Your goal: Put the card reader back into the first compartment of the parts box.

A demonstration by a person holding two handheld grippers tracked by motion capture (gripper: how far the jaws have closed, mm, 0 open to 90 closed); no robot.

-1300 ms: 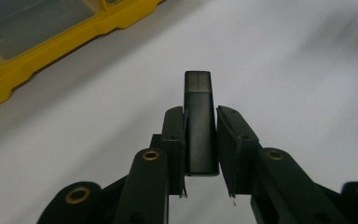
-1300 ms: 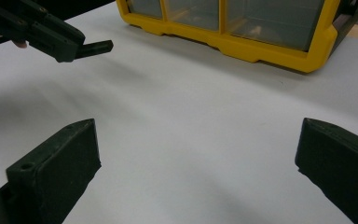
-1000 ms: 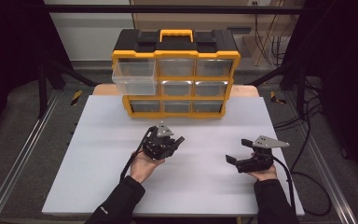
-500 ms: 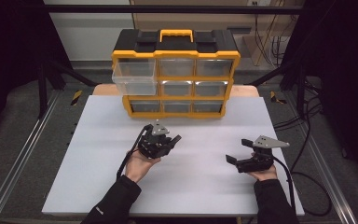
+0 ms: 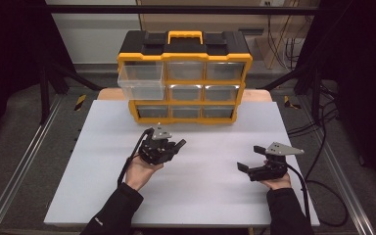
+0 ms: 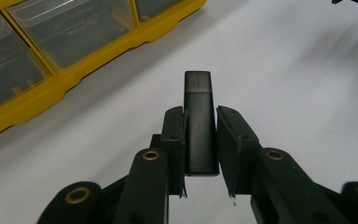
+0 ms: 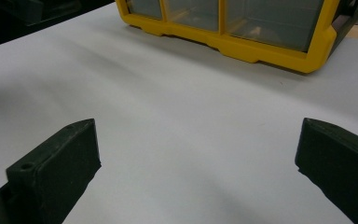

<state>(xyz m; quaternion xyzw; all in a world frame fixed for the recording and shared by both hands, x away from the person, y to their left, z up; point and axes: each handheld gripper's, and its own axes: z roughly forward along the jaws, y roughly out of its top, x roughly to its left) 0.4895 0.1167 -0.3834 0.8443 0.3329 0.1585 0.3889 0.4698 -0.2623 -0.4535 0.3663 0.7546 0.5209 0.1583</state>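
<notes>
My left gripper (image 5: 175, 146) is held just above the white table (image 5: 210, 196), left of centre. It is shut on a small black bar-shaped object (image 6: 199, 121). The bar sticks out forward past the jaws, and my left gripper (image 6: 200, 113) clamps it from both sides. At the table's right, my right gripper (image 5: 251, 158) stands open with nothing between its jaws. In the right gripper view, bare white table lies between the wide-apart jaws of my right gripper (image 7: 198, 126).
A yellow and black drawer organizer (image 5: 185, 78) stands at the table's far edge, with clear drawers in three rows. Its top-left drawer (image 5: 140, 82) is pulled out toward me. The organizer (image 6: 37, 60) is close ahead-left of the left gripper. Cables hang off the table's right side.
My left gripper has shifted slightly left and away with the black bar still in it. The right gripper has stayed still.
</notes>
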